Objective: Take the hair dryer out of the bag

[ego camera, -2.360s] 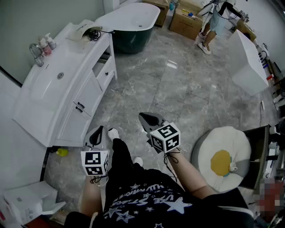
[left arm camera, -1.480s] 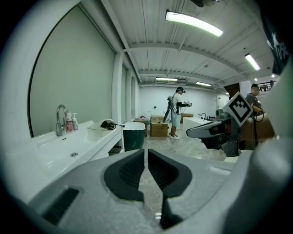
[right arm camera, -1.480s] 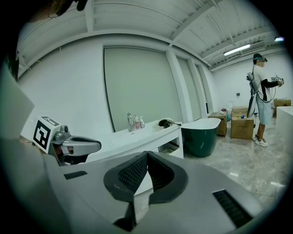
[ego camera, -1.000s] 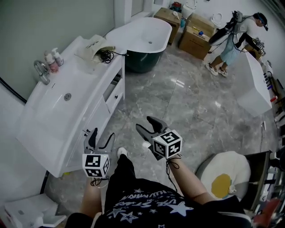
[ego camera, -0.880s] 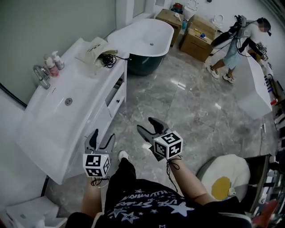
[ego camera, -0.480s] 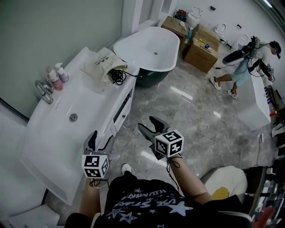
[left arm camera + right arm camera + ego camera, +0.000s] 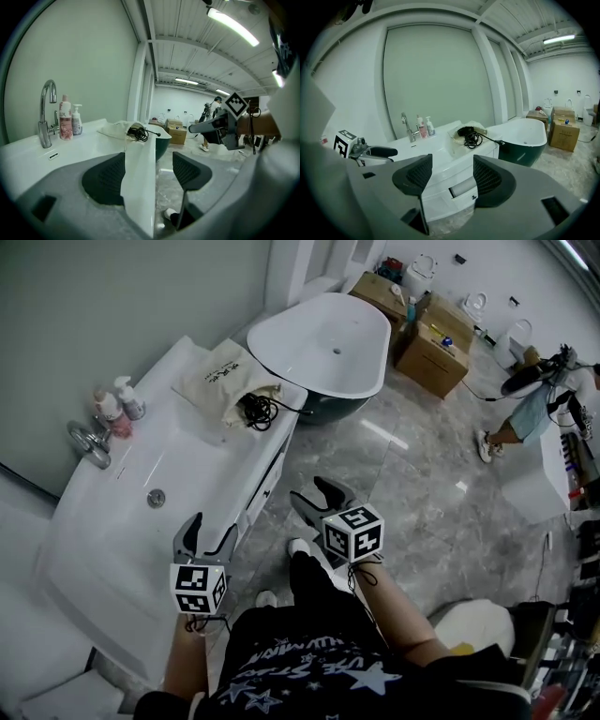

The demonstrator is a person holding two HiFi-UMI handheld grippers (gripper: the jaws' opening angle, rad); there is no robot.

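A cream cloth bag (image 7: pixel 225 379) lies on the far end of the white vanity counter (image 7: pixel 122 521). The black hair dryer (image 7: pixel 255 409), with its coiled cord, pokes out of the bag's mouth. It also shows as hair dryer (image 7: pixel 468 133) in the right gripper view, and in the left gripper view as cord (image 7: pixel 138 133) beside bag (image 7: pixel 116 129). My left gripper (image 7: pixel 209 532) hovers open over the counter's near front edge, well short of the bag. My right gripper (image 7: pixel 313 493) is open above the floor, right of the vanity. Both hold nothing.
A faucet (image 7: pixel 86 437) and two pump bottles (image 7: pixel 119 401) stand at the sink's back. A white and dark green bathtub (image 7: pixel 323 338) sits just beyond the vanity. Cardboard boxes (image 7: pixel 436 343) and a person (image 7: pixel 539 404) are farther off on the marble floor.
I have moved closer to the vanity, so the bag and dryer appear nearer. Both grippers stay open and low. The person in the background has walked to the right.
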